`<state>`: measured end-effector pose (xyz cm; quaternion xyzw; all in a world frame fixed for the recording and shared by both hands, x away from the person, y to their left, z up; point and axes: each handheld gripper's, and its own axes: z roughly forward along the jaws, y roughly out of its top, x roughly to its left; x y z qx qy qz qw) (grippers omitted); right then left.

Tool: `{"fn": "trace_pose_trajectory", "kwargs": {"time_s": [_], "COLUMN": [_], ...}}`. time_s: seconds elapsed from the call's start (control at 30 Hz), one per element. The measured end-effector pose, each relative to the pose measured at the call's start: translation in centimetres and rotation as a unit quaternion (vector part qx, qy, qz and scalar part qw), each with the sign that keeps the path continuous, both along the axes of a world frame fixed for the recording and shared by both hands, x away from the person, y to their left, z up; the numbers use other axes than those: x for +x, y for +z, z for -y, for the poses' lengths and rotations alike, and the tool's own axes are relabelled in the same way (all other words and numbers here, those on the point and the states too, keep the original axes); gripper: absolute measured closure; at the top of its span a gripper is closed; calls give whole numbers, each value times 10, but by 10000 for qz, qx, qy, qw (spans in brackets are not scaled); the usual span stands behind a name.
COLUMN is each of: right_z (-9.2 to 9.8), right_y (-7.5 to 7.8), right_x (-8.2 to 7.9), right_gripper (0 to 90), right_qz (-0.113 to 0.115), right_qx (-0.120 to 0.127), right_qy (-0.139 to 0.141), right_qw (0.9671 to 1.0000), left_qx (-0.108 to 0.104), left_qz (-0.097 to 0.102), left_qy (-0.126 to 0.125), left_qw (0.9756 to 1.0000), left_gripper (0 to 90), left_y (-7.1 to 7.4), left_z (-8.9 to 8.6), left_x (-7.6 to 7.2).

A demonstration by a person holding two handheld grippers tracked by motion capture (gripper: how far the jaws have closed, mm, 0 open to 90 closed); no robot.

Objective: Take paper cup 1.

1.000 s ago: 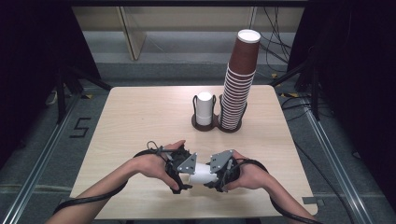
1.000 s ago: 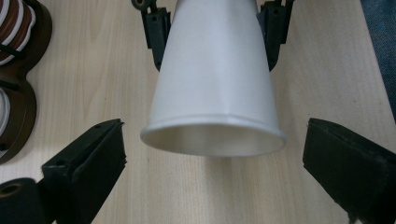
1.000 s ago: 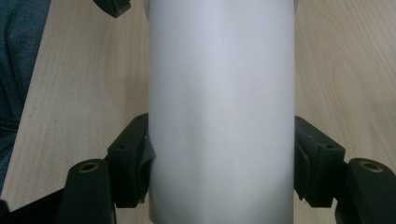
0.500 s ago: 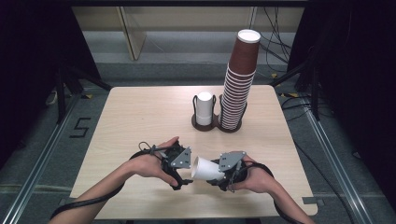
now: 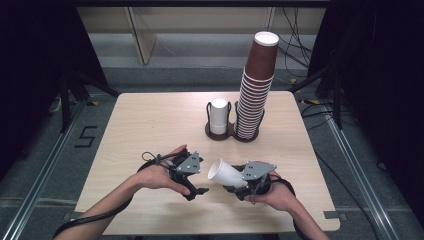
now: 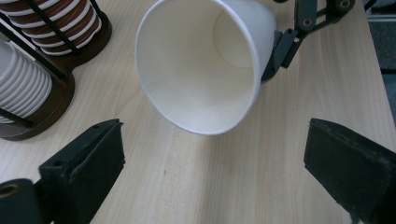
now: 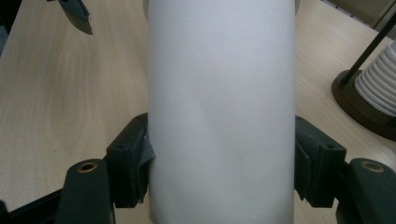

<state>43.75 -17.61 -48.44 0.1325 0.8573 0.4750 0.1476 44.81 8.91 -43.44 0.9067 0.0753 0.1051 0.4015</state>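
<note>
A white paper cup [image 5: 226, 173] lies tilted on its side in my right gripper [image 5: 237, 184], whose jaws press on both sides of its body [image 7: 219, 116]. Its open mouth [image 6: 201, 70] faces my left gripper [image 5: 199, 186], which stands open a short way to the left, with nothing between its jaws. Both grippers are near the table's front edge. At the back of the table a dark two-slot cup holder [image 5: 220, 133] holds a short stack of white cups [image 5: 218, 115] and a tall stack of brown cups [image 5: 254, 90].
The light wooden table [image 5: 150, 125] has bare room to the left of the holder. Dark stands and cables surround the table on the floor. The holder's base [image 6: 51, 88] sits left of the cup in the left gripper view.
The right gripper has drawn the white cup to the right, away from the left gripper, and the cup's mouth now stands free between the two. The left hand has barely moved.
</note>
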Motion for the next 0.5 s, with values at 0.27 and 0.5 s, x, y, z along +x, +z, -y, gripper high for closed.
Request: {"fn": "trace_pose_trajectory", "kwargs": {"time_s": [0.27,0.5], "right_z": [1,1], "right_y": [-4,-6], "right_x": [0,-1], "right_gripper": [324,324], "right_qz": [251,241], "right_qx": [170,333], "right_qy": [-105,-233], "right_qw": [9995,9989], "left_qx": [-210,-403], "left_qz": [-140,-281], "left_qy": [110,242], "left_qw": [9996,9985], "left_gripper": [43,41], "left_y": [-1,0], "left_z": [-1,-1], "left_x": [3,6]}}
